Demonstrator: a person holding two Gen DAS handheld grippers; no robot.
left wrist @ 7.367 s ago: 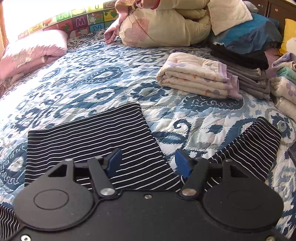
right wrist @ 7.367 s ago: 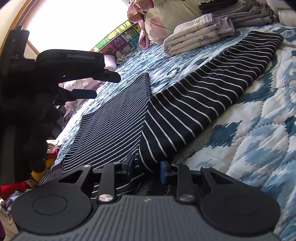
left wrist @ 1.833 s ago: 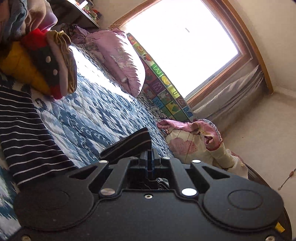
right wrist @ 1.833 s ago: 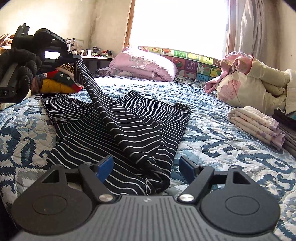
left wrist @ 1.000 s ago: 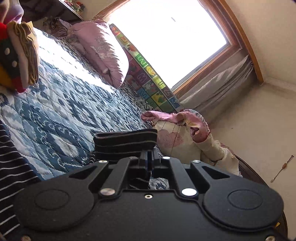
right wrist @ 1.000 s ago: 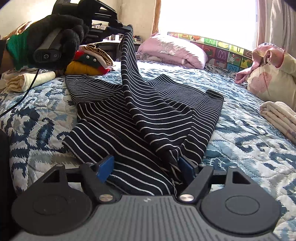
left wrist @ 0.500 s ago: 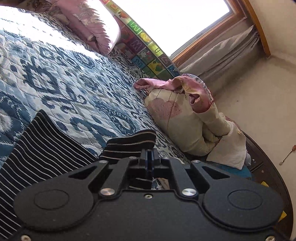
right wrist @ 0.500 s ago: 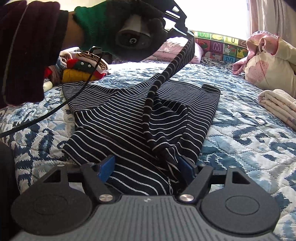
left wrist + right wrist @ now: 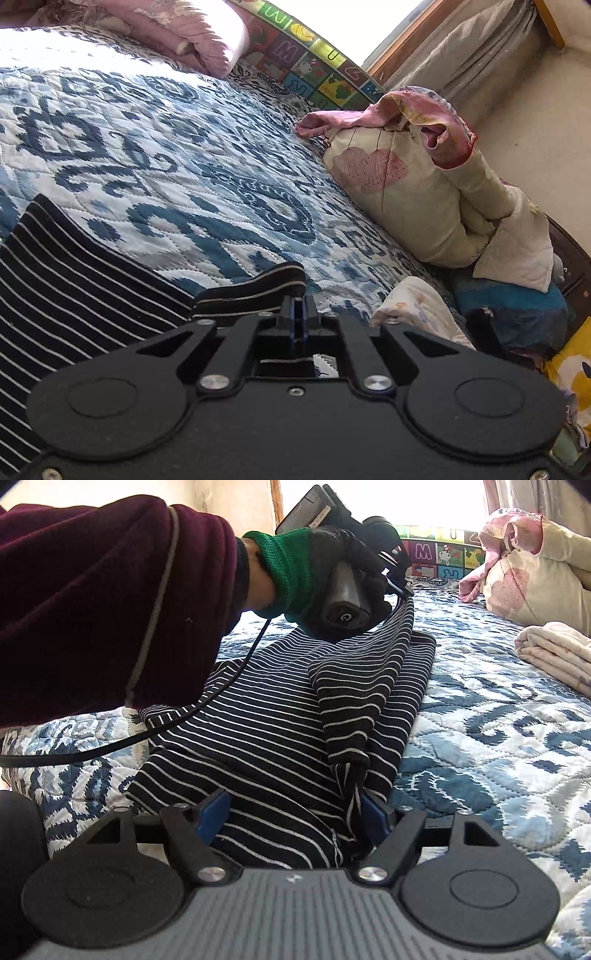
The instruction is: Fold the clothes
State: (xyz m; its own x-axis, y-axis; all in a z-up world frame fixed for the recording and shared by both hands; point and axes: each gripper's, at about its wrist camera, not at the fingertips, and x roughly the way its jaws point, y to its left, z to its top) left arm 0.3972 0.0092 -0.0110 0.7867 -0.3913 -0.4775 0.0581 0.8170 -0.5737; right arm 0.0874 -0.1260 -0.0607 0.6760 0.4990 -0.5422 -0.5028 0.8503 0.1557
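A black garment with thin white stripes (image 9: 280, 716) lies flat on the blue patterned quilt (image 9: 498, 738). My left gripper (image 9: 298, 314) is shut on the garment's cuff end (image 9: 255, 290), holding it low over the far edge of the striped fabric (image 9: 66, 273). In the right wrist view the gloved hand with the left gripper (image 9: 400, 587) holds the lifted leg (image 9: 354, 686) over the flat part. My right gripper (image 9: 291, 814) is open, its blue pads either side of the garment's near fold.
A cream and pink bundle of bedding (image 9: 424, 177) sits at the far side. Folded cream towels (image 9: 557, 653) lie to the right. A pink pillow (image 9: 177, 33) and a colourful alphabet mat (image 9: 317, 70) line the window side.
My left gripper has carried the cuff end across and down towards the flat half of the garment. The right gripper has stayed open at the near fold.
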